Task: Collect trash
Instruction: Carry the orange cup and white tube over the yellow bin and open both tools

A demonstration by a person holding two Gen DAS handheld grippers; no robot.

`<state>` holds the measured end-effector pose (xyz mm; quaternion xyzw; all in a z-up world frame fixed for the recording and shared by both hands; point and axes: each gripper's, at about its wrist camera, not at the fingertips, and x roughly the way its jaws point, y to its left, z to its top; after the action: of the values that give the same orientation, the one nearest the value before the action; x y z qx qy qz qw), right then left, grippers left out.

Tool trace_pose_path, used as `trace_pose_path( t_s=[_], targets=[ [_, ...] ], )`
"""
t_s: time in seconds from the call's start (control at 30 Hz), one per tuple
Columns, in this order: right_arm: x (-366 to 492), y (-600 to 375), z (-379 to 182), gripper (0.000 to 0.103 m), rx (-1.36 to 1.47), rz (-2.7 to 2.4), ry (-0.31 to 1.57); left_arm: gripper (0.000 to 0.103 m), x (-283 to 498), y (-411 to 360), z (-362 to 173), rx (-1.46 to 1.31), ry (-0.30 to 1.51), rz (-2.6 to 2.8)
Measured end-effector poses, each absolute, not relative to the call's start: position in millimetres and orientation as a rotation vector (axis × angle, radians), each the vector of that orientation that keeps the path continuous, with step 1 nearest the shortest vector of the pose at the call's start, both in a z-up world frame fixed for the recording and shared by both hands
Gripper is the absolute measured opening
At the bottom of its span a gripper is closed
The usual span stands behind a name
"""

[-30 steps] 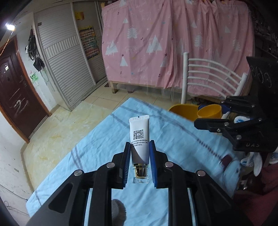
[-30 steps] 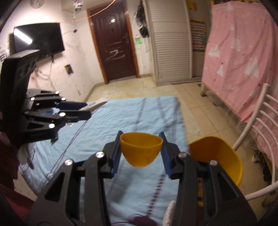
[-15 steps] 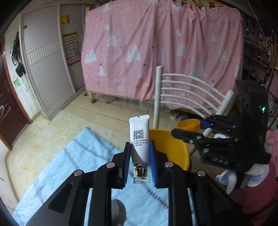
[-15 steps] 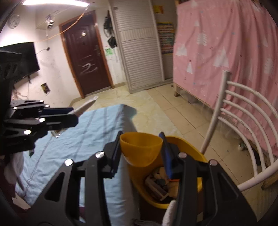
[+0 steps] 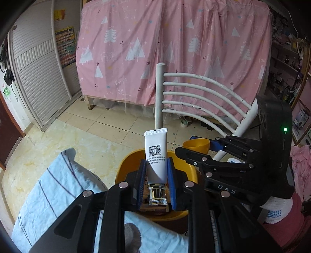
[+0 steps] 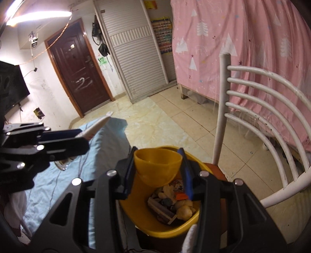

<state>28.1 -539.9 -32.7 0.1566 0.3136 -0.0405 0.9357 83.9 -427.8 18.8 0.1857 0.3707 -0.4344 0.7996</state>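
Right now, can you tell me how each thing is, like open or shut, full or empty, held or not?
Left gripper: shut on the white tube.
White tube: held, cap end toward the camera, above the yellow bin.
Right gripper: shut on the small yellow cup.
Small yellow cup: held upright over the bin, looks empty.
Yellow bin: open, partly filled with trash.
Brown door: shut.
Ceiling light: on.

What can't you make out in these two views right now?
- Bin contents: right view, partly behind the cup and right gripper.
- Tube print: left view, too small to read.
- Bin base: both views, hidden by the gripper bodies.
- Tube's label: right view, seen edge-on.
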Motion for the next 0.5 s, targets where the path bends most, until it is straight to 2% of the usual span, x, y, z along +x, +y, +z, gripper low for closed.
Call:
trace_pose_path(
  t_s=[0.07, 0.13, 0.17, 0.2, 0.27, 0.43, 0.47, 0.5],
  targets=[
    [29.2, -542.8, -35.3, 0.040, 0.322, -0.087, 0.646, 0.014, 86.4, -435.2, 16.9, 0.400, 0.800, -0.928],
    [30.1, -545.1, -38.6, 0.040, 0.329, -0.090, 0.653, 0.021, 86.4, -441.7, 15.3, 0.397, 0.804, -0.922],
    [30.6, -546.6, -40.6, 0.046, 0.336, -0.089, 0.656, 0.031, 87.1, -443.7, 14.9, 0.394, 0.807, -0.918],
    [30.7, -548.1, -42.2, 0.058, 0.345, -0.087, 0.656, 0.043, 87.8, -446.0, 14.5, 0.390, 0.808, -0.915],
    [30.3, -549.7, -44.2, 0.061, 0.352, -0.086, 0.658, 0.052, 88.0, -447.1, 15.0, 0.386, 0.804, -0.910],
    [30.6, -542.5, -42.1, 0.061, 0.356, -0.080, 0.657, 0.059, 84.1, -440.5, 21.3, 0.378, 0.783, -0.889],
    [30.4, -540.9, -40.4, 0.063, 0.357, -0.078, 0.653, 0.060, 82.6, -437.5, 23.2, 0.371, 0.779, -0.889],
    [29.9, -538.5, -37.9, 0.069, 0.355, -0.074, 0.647, 0.062, 80.5, -432.3, 26.7, 0.360, 0.769, -0.886]
  ],
)
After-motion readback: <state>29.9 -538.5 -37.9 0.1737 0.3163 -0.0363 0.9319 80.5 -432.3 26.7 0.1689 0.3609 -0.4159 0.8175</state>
